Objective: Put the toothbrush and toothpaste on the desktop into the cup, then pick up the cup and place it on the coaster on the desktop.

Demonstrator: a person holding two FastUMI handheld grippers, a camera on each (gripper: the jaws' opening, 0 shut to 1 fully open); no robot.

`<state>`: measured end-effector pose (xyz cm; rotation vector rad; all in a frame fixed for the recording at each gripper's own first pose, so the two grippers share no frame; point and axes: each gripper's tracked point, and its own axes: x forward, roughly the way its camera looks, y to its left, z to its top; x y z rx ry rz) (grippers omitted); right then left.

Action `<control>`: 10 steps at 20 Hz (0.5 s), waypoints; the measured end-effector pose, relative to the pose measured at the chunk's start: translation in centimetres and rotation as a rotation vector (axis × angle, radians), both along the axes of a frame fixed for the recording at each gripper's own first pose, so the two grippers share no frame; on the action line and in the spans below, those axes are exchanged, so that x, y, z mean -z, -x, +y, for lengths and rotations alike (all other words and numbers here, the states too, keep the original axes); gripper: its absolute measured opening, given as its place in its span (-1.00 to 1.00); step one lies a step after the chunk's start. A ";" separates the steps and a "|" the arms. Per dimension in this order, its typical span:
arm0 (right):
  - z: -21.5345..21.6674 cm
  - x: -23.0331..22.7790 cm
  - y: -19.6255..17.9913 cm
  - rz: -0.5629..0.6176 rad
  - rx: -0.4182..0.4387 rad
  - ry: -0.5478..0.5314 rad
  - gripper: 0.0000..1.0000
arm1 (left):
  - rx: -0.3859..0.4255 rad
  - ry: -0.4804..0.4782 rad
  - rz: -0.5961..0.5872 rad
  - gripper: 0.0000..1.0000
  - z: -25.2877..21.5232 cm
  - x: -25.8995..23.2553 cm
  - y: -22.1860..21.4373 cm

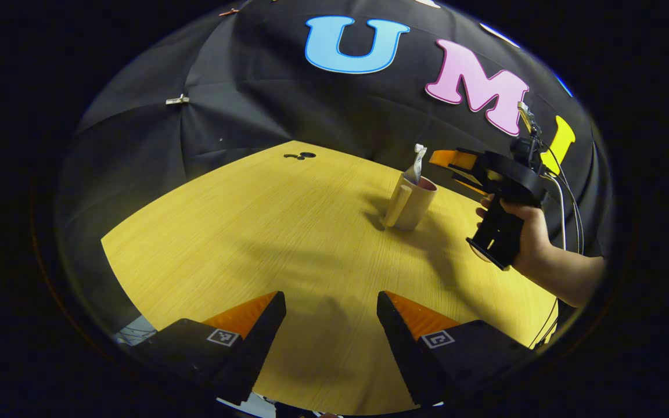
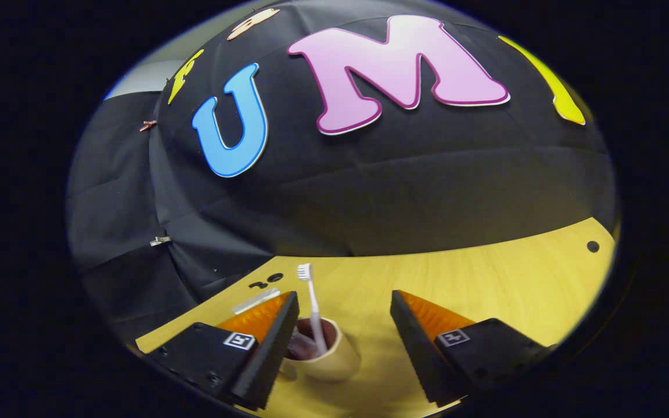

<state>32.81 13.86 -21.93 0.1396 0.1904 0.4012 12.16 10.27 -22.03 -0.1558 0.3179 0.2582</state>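
Right gripper view has the right gripper (image 2: 343, 342) spread wide and empty just above the cup (image 2: 326, 355), at its 6 o'clock, with the toothbrush (image 2: 312, 302) and toothpaste (image 2: 256, 301) standing inside. Left gripper (image 1: 330, 342) is wide too, well clear. Risk — a finger clipping the brush, tipping the cup (image 1: 411, 202).

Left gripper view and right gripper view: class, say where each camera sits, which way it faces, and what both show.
Left gripper view: rides the left tool, low over the table, facing the cup and the hand holding the right tool; own fingers apart.
Right gripper view: rides the right tool, above the cup, facing the wall; toothbrush upright inside; own fingers apart.
Shared: cup, table.
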 end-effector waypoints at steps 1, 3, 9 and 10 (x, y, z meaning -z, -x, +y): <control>-1.5 -0.3 0.0 -0.003 0.020 0.008 0.96 | 0.006 -0.013 -0.005 0.95 0.1 -0.5 -0.5; -4.5 -0.9 0.2 0.000 0.061 0.014 0.96 | 0.028 -0.035 -0.020 0.95 0.3 -1.9 -1.9; -13.9 -1.5 1.3 0.015 0.199 0.051 0.96 | 0.154 -0.092 -0.036 0.95 -0.6 -6.0 -6.9; -15.2 -1.5 1.5 0.019 0.220 0.055 0.96 | 0.179 -0.100 -0.038 0.95 -0.8 -6.5 -7.9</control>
